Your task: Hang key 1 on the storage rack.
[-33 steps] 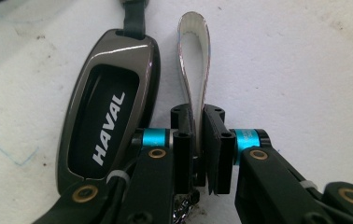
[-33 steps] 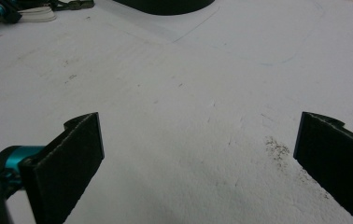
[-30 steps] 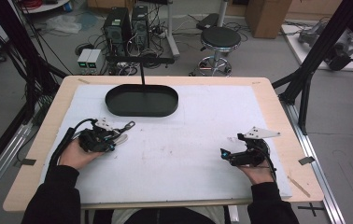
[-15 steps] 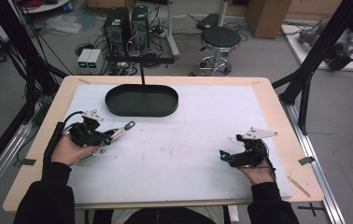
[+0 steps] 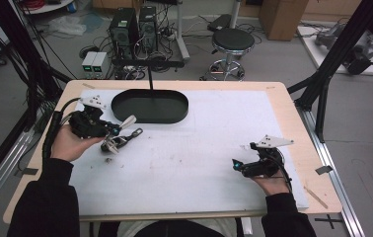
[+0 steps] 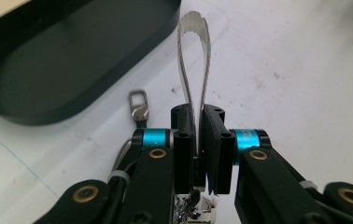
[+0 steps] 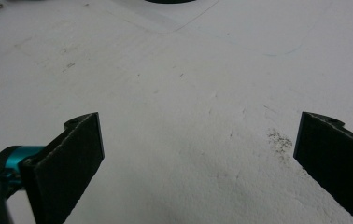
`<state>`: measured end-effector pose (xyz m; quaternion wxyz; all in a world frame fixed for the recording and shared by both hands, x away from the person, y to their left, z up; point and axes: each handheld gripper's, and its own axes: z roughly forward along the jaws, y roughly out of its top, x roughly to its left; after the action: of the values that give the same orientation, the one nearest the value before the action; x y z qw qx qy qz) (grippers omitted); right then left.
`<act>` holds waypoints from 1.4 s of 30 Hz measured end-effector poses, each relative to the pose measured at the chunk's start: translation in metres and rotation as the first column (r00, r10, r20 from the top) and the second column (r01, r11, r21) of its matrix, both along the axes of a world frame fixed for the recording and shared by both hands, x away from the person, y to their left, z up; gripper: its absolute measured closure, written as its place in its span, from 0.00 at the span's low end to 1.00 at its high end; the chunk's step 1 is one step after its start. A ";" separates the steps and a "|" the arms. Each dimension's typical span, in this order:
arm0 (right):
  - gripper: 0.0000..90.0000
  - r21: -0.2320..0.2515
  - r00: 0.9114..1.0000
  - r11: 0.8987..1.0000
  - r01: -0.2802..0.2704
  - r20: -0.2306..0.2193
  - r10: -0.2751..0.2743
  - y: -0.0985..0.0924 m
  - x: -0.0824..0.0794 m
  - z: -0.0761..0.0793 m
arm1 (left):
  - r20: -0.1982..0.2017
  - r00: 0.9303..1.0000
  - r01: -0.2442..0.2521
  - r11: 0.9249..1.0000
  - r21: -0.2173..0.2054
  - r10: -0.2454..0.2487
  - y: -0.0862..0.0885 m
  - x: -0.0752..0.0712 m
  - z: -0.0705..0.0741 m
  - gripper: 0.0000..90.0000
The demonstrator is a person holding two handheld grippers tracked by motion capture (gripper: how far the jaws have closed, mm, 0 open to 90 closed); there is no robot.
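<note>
Tongs sit clamped at their bend between the left gripper's jaws, tips pointing toward the tray at about eleven o'clock in the left gripper view. In the high view the left gripper holds them off the table, just at the tray's seven o'clock. Grip is narrow and on smooth metal, so the tongs could pivot or slip out if swung fast. A keyring clasp dangles near and might snag. The right gripper rests with jaws wide apart at four o'clock.
</note>
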<state>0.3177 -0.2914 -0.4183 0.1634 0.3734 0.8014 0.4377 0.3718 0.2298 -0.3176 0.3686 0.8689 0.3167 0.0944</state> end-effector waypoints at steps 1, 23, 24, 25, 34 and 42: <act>0.01 0.003 1.000 1.000 0.002 -0.001 -0.002 0.000 0.000 0.000 | 0.006 1.000 0.003 1.000 -0.002 -0.003 -0.002 0.002 0.003 0.92; 0.01 0.008 1.000 1.000 0.026 0.005 -0.026 -0.002 -0.003 0.001 | 0.095 0.994 0.048 0.999 -0.008 -0.047 -0.044 0.046 0.049 0.92; 0.01 0.007 1.000 1.000 0.022 0.006 -0.022 -0.002 -0.002 0.001 | 0.096 0.994 0.044 0.999 -0.006 -0.044 -0.045 0.049 0.049 0.92; 0.01 0.008 1.000 1.000 0.022 0.009 -0.022 -0.001 -0.003 0.001 | 0.097 0.995 0.037 0.999 -0.008 -0.036 -0.046 0.051 0.049 0.92; 0.01 0.012 0.999 0.999 0.043 0.011 -0.043 -0.005 -0.003 0.001 | 0.146 0.989 0.036 0.998 -0.048 -0.029 -0.052 0.075 0.053 0.92; 0.01 0.019 0.999 0.999 0.050 0.012 -0.050 -0.006 -0.003 0.001 | 0.189 0.982 0.042 0.998 -0.042 -0.033 -0.065 0.094 0.069 0.92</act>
<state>0.3143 -0.2972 -0.4170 0.1761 0.3920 0.7867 0.4433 0.4654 0.1647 -0.2488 0.4185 0.8531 0.2663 0.1617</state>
